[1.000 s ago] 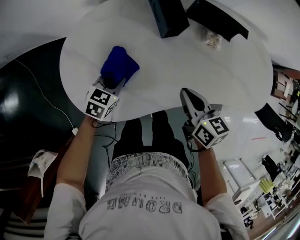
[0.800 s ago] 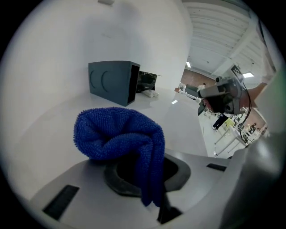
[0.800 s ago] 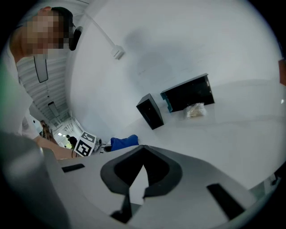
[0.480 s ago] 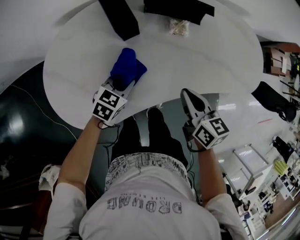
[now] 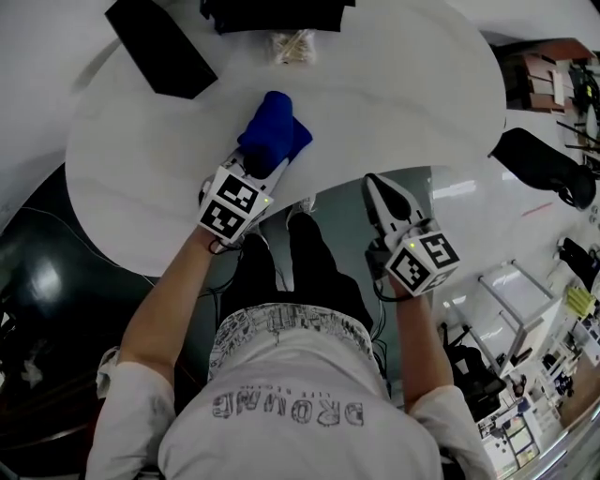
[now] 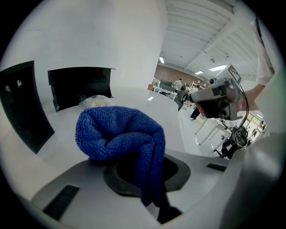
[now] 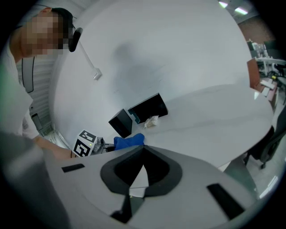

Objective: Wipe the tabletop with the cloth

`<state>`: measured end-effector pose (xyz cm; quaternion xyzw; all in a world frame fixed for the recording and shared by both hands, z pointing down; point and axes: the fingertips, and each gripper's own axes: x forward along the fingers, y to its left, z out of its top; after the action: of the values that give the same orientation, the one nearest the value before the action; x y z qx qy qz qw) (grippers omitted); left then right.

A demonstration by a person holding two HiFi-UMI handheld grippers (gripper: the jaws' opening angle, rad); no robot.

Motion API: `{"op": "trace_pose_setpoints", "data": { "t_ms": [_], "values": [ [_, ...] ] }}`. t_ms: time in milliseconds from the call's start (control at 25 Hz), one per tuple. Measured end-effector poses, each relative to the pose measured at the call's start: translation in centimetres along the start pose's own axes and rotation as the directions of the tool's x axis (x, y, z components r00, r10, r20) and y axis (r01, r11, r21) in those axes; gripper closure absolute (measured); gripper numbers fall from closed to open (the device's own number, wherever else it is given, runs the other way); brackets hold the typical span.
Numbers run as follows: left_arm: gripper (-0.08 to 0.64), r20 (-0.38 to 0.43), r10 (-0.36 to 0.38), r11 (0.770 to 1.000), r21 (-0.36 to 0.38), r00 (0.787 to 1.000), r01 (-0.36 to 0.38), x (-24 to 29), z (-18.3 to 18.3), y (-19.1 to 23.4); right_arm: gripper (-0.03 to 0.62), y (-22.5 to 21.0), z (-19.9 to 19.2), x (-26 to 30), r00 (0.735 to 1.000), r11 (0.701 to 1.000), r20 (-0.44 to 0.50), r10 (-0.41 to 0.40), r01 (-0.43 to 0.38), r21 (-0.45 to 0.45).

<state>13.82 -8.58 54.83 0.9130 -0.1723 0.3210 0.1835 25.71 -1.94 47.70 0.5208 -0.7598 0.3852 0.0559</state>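
Note:
A bunched blue cloth (image 5: 274,141) lies on the round white table (image 5: 403,103) near its front edge. My left gripper (image 5: 263,163) is shut on the cloth's near end. In the left gripper view the cloth (image 6: 117,133) bulges out ahead of the jaws and a fold hangs down between them. My right gripper (image 5: 374,185) is shut with nothing in it, held off the table's front edge over the floor. The right gripper view has the cloth (image 7: 128,141) and the left gripper's marker cube (image 7: 84,143) at the lower left.
At the table's far side lie a flat black box (image 5: 159,56), a second black object (image 5: 277,13) and a crumpled pale wrapper (image 5: 292,47). A black chair (image 5: 539,164) stands to the right of the table. The person's legs are under the front edge.
The left gripper has slid the blue cloth to the right along the table's front part. The right gripper has stayed where it was, shut.

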Motion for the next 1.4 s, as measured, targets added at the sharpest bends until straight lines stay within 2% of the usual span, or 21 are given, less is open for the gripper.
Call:
{"op": "trace_pose_setpoints", "data": {
  "t_ms": [440, 640, 840, 1000, 1160, 1400],
  "values": [
    [0.494, -0.001, -0.016, 1.000, 0.010, 1.000, 0.016, 1.5, 1.0, -1.2, 0.584, -1.3, -0.3, -1.0, 1.000, 1.000, 0.020, 0.005, -0.005, 0.016],
    [0.494, 0.081, 0.019, 1.000, -0.025, 0.997, -0.017, 0.2, 1.8, -1.0, 0.584, -0.8, 0.1, -0.9, 1.000, 1.000, 0.007, 0.018, -0.018, -0.006],
    [0.494, 0.122, 0.068, 0.996, -0.065, 0.990, -0.061, -3.0, 1.6, -0.1, 0.584, 1.0, 0.3, 0.1, 0.998, 0.998, -0.005, 0.058, -0.058, -0.027],
    [0.494, 0.186, 0.124, 0.988, -0.116, 0.975, -0.103, -7.3, 0.6, 1.2, 0.584, 4.2, 0.2, 2.0, 0.993, 0.992, -0.023, 0.112, -0.114, -0.062],
    [0.494, 0.230, 0.208, 0.969, -0.178, 0.951, -0.169, -12.7, -1.4, 2.9, 0.584, 8.2, -0.5, 3.9, 0.985, 0.981, -0.052, 0.167, -0.171, -0.092],
    [0.494, 0.216, 0.336, 0.926, -0.255, 0.917, -0.279, -20.4, -6.9, 5.7, 0.584, 13.6, -2.3, 6.1, 0.971, 0.966, -0.110, 0.213, -0.226, -0.123]
  ]
}}
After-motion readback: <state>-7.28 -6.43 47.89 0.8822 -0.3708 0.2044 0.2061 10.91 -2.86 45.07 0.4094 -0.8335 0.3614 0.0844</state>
